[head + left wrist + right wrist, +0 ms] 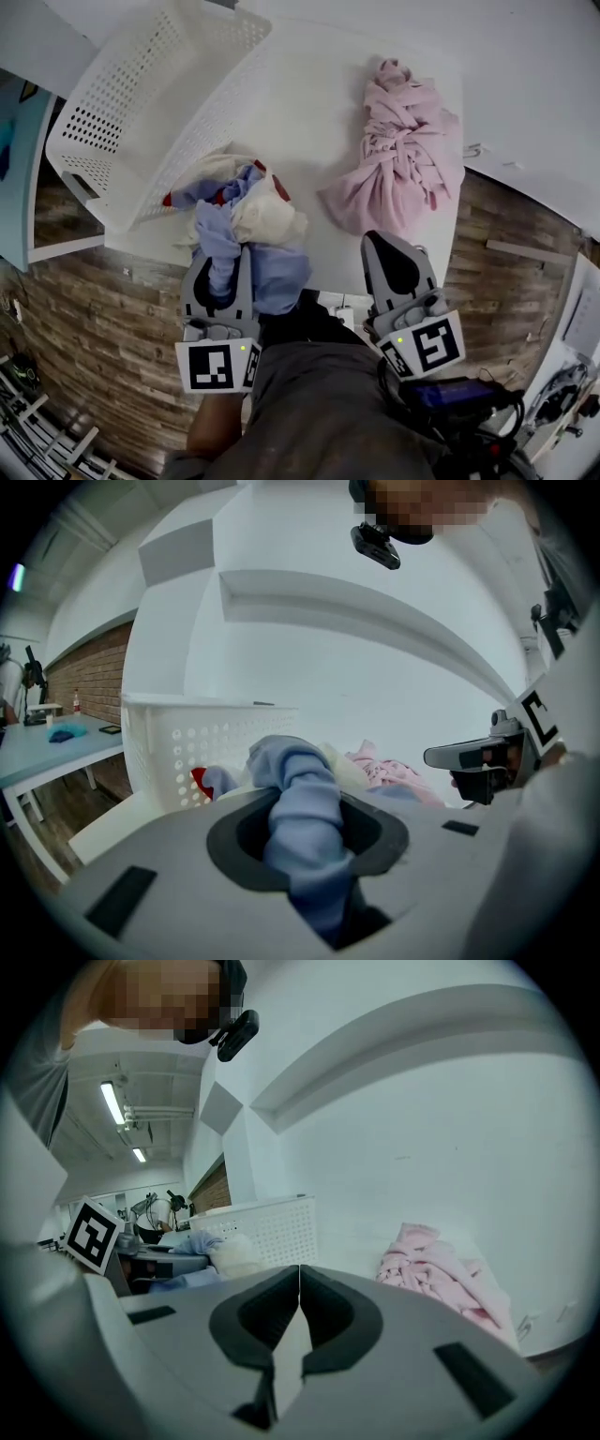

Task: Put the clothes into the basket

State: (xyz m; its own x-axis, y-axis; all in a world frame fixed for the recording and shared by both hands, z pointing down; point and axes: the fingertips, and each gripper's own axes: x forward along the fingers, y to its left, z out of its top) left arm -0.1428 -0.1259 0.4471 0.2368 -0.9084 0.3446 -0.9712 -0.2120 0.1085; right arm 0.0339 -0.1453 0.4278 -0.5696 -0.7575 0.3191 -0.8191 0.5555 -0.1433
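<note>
one white table point(309, 122) bearing basket point(122, 103), brick wall point(94, 672)

White table point(309, 122) bears basket point(141, 103), pink clothes point(403, 155), perhaps mixed pile point(253, 211).

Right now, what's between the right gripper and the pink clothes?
Only bare white table, per the right gripper view. The right gripper is shut, empty; the pink clothes lie ahead to its right.
</note>
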